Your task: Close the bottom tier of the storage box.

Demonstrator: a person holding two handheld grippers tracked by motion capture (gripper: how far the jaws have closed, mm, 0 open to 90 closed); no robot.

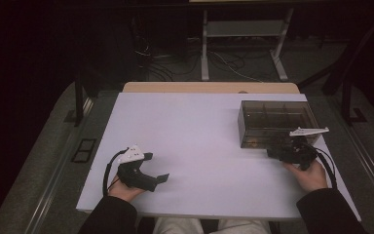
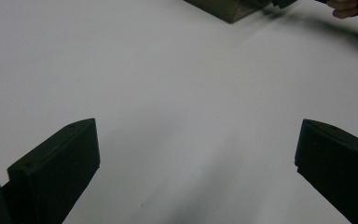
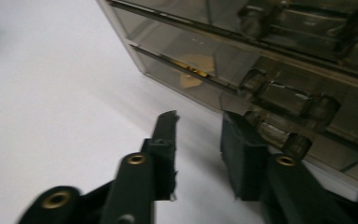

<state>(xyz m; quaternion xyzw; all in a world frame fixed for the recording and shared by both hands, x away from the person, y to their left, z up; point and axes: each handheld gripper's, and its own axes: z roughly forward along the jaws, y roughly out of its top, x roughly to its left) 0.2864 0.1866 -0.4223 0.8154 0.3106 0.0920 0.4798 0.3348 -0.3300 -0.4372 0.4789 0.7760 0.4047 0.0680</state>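
Smoky translucent drawer box (image 1: 276,123) at about two o'clock on the white table (image 1: 195,146), near the far right edge, with its drawer fronts toward the person. In the right gripper view, stacked drawers with small handles (image 3: 289,98) along the front, something yellowish (image 3: 193,70) dimly visible through one wall; too blurred to name.

Right gripper (image 1: 277,146) at about four o'clock, held in the right hand (image 1: 311,174), tips just at the box's near face. In its own view (image 3: 198,149), jaws parted to a narrow gap, with nothing between them; the right-hand jaw just beside the lowest drawer's handle, touching or not cannot be told. No grip on anything.

Left gripper (image 1: 156,168) at about eight o'clock, well apart from the box, resting low over bare table in the left hand (image 1: 124,187), cable looping at its left. In its own view (image 2: 196,154), jaws spread wide, bare white table between them, nothing held; a corner of the box (image 2: 228,9) at twelve o'clock, far off, with the other hand (image 2: 349,7) at one o'clock.

Dark sleeves (image 1: 112,217) entering from six o'clock.
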